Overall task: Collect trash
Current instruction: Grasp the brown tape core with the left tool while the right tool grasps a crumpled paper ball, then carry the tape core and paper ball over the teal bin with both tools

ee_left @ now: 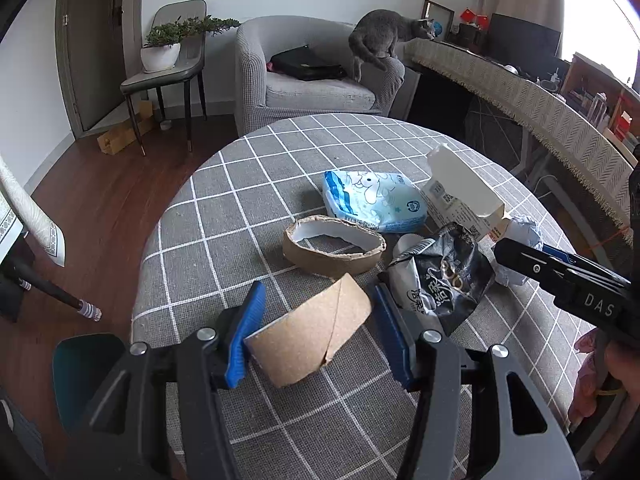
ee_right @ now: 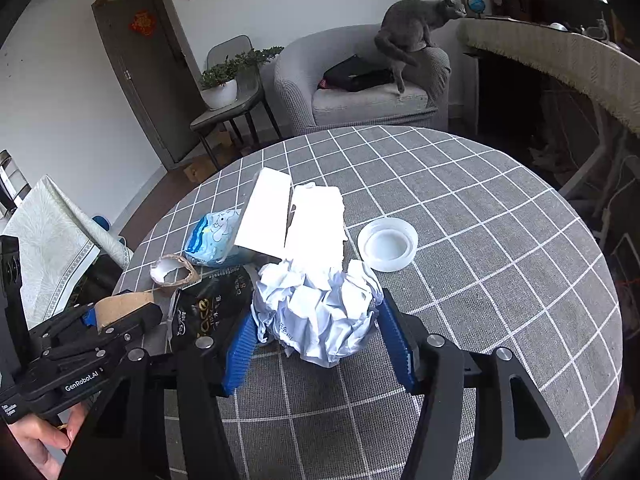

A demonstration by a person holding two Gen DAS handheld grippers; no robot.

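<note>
My left gripper (ee_left: 318,300) is shut on a brown cardboard tube (ee_left: 308,340), which lies across the blue pads just above the checked tablecloth (ee_left: 320,420). In the right wrist view that tube (ee_right: 120,306) shows at the far left, in the left gripper (ee_right: 100,320). A crumpled ball of white paper (ee_right: 320,320) fills the right gripper (ee_right: 317,310), and both blue pads touch its sides. Behind the grippers lie a squashed cardboard ring (ee_left: 334,250), a blue and white tissue pack (ee_left: 372,200), a torn white carton (ee_left: 460,196) and a black foil bag (ee_left: 444,276).
A white round lid (ee_right: 387,244) sits to the right of the carton. Beyond the round table stand a grey armchair (ee_left: 304,88) with a grey cat (ee_left: 384,38) on its arm, a chair holding a potted plant (ee_left: 168,40), and a long covered sideboard (ee_left: 540,104) at right.
</note>
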